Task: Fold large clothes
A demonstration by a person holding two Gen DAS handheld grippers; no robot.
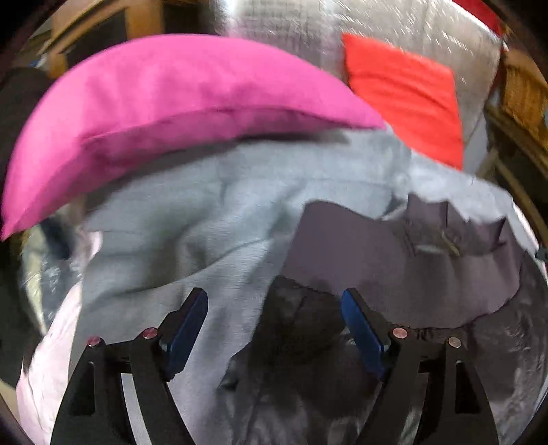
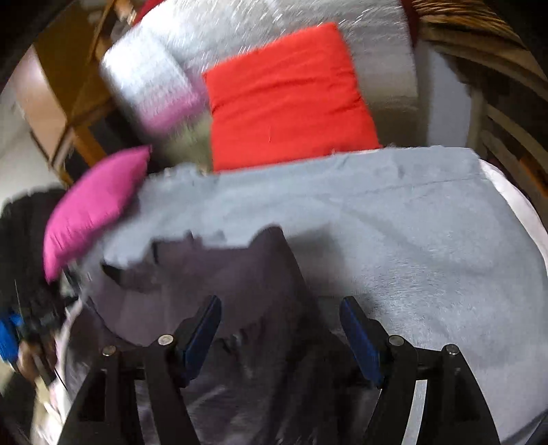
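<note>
Nearest, the left hand-held gripper (image 1: 274,328) and the right hand-held gripper (image 2: 281,333) both hang with jaws spread wide, holding nothing, just above a dark purple-grey garment (image 1: 376,274) rumpled on a pale grey fleece blanket (image 2: 394,246). To fold it well, I would pinch two outer corners and draw the cloth flat before folding. Beyond lie a magenta fabric cushion (image 1: 164,113) and a red square cushion (image 2: 287,99) against silver padding (image 2: 274,24). No containers are clearly visible.

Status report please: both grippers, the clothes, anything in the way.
Left gripper open, right gripper open, both empty. Dark purple-grey garment unfolded on pale blue fleece blanket. Magenta pillow crowding the blanket edge.
</note>
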